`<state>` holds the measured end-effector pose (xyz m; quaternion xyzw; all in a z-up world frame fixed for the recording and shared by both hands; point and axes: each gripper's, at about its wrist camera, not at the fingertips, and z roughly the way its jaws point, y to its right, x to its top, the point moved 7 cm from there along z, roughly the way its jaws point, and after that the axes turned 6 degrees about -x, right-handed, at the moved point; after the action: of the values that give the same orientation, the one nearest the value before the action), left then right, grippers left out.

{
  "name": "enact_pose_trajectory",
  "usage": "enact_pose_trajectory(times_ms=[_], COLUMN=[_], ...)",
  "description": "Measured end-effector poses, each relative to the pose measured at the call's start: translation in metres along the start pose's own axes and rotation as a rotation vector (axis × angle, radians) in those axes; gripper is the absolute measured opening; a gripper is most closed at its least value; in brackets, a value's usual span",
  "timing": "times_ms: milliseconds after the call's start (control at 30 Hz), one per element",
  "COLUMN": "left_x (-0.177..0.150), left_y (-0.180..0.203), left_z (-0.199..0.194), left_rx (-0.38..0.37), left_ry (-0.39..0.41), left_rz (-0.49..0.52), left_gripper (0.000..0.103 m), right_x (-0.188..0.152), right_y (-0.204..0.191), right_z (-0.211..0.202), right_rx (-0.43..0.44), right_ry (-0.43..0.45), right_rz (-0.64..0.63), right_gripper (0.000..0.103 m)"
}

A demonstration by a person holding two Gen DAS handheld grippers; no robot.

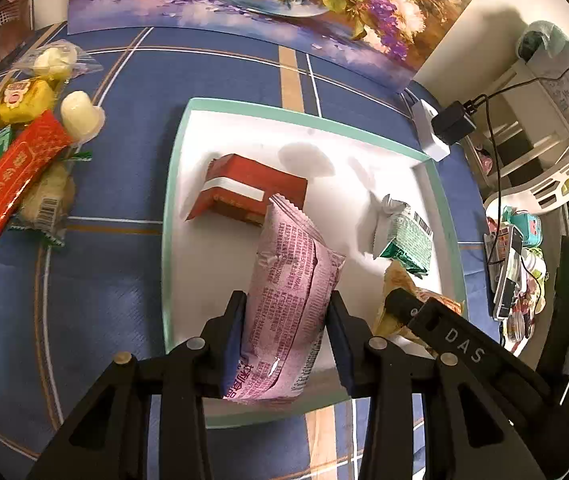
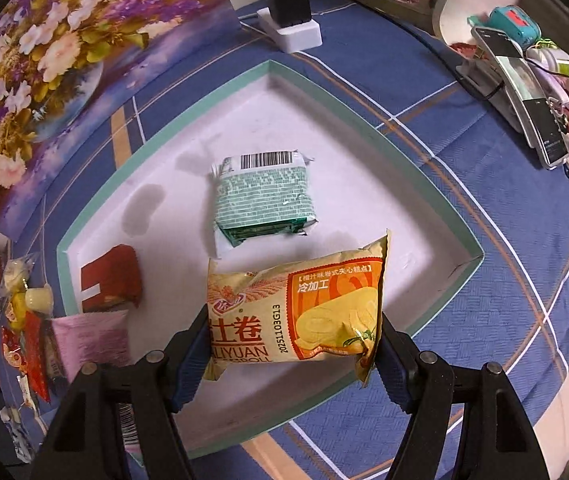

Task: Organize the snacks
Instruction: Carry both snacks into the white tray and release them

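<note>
Left fingers (image 1: 336,312) pinched narrow on the pink packet (image 1: 288,300), right fingers (image 2: 388,344) set wider across the yellow cake-roll bag (image 2: 296,316). Both hanging over the white tray (image 2: 364,152), beside a green packet (image 2: 262,200) and a red box (image 1: 250,190). Probably light, puffy, crinkly and slippery, so best gripped mid-body, gently.

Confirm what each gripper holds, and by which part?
Left gripper: pink snack packet, pinched across its long sides near the lower end. Right gripper: yellow roll-cake packet, clamped at its two short ends.
</note>
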<state>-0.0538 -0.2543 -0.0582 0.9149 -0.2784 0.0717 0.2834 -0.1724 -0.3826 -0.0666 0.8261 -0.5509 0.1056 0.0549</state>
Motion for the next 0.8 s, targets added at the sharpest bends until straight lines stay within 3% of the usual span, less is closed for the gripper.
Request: enact_pose_trajectory(times_ms=[133,233,400,533,633,700,800], left_x=[0.002,0.004,0.008,0.01,0.013,0.016,0.019], left_y=[-0.003,-0.004,-0.002,-0.004,-0.013,-0.022,-0.038], left_z=[0.001,-0.002,-0.01,-0.016,-0.025,-0.033,-0.043], left_rx=[-0.014,-0.018,0.002,0.049,0.094,0.134,0.203], left_ry=[0.011,0.014,0.037,0.058,0.083,0.107,0.136], left_rz=[-0.017,-0.022,-0.011,-0.001,-0.021,-0.039,-0.068], left_gripper=[0.042,0.048,0.057,0.057,0.073,0.079,0.086], right_x=[-0.001,0.0,0.0,-0.002,-0.003,-0.002,-0.001], right_y=[-0.002,-0.007,-0.012,-0.014,-0.015,-0.016,-0.018], right_z=[0.001,0.003,0.002,0.003,0.002,0.001,-0.003], right_rx=[0.006,0.014,0.031,0.038,0.054,0.069,0.077], right_ry=[-0.003,-0.003,0.001,-0.005,-0.002,0.006,0.034], right_rz=[-0.009,-0.018,-0.035,-0.042,-0.043,-0.047,-0.052], right_gripper=[0.077,0.077,0.077,0.077,0.078,0.083,0.103])
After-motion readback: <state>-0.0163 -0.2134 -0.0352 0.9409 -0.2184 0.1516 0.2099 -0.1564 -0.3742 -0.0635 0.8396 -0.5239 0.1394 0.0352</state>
